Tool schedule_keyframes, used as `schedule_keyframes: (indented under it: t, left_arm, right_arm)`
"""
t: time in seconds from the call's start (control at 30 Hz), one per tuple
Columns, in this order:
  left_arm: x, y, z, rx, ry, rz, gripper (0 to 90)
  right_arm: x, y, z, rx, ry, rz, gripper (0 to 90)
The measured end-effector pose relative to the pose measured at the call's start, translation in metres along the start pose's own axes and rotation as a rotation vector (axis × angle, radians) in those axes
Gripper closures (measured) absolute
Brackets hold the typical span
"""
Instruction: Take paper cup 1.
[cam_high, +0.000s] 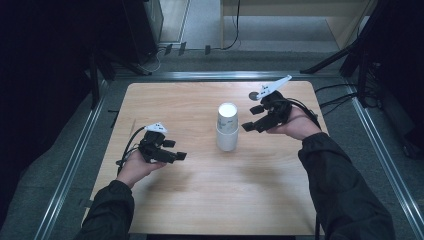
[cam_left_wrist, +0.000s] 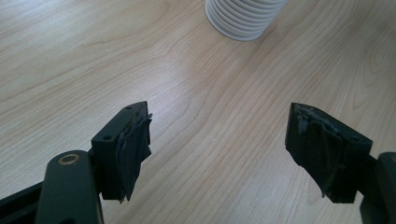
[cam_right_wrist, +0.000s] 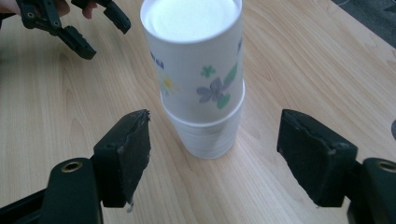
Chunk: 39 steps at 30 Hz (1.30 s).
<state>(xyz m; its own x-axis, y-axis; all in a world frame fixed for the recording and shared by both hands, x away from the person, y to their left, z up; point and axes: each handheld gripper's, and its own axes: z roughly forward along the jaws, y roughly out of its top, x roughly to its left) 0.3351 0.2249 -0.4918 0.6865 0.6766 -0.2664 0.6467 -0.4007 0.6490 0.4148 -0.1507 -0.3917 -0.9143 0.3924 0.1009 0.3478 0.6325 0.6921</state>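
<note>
A stack of upside-down white paper cups (cam_high: 227, 127) stands in the middle of the wooden table (cam_high: 210, 200). The top cup (cam_right_wrist: 196, 70) has a flower print and sits on the ribbed stack below it (cam_left_wrist: 245, 16). My right gripper (cam_high: 251, 118) hovers just right of the stack. Its jaws are open and off the cups, which stand ahead of its pads (cam_right_wrist: 135, 149). My left gripper (cam_high: 176, 149) is low over the table to the left of the stack, open, with bare wood between its jaws (cam_left_wrist: 217, 126). The right gripper view catches the left gripper (cam_right_wrist: 88, 28) beyond the cups.
A small dark round disc (cam_high: 254, 95) lies on the table behind the right gripper. Metal rails (cam_high: 75, 155) run along the table's sides. Cables (cam_high: 340, 100) lie on the floor at the right. Dark stands and furniture crowd the far corners.
</note>
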Motion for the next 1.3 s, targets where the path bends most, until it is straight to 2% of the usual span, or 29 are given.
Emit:
schedule_keyframes:
  t: [0.23, 0.37, 0.57, 0.93, 1.2, 1.3]
  left_arm:
    - [0.0, 0.0, -0.002, 0.008, -0.003, -0.001, 22.5]
    - [0.001, -0.001, -0.002, 0.015, -0.004, -0.001, 22.5]
    - [0.0, -0.001, -0.002, 0.021, -0.002, 0.007, 22.5]
    - [-0.001, -0.002, -0.002, 0.021, -0.002, 0.002, 22.6]
    - [-0.001, -0.003, -0.002, 0.021, -0.005, 0.005, 23.0]
    - [0.0, -0.003, -0.002, 0.027, -0.002, 0.004, 23.1]
  right_arm:
    - [0.0, 0.023, 0.01, 0.035, 0.034, -0.047, 24.8]
    - [0.001, 0.037, 0.018, 0.085, 0.047, -0.061, 24.2]
    - [0.006, 0.054, 0.03, 0.158, 0.054, -0.114, 22.3]
    - [0.01, 0.075, 0.05, 0.296, 0.059, -0.164, 23.0]
    - [0.009, 0.078, 0.053, 0.316, 0.04, -0.157, 31.6]
    - [0.009, 0.078, 0.052, 0.317, 0.031, -0.151, 32.3]
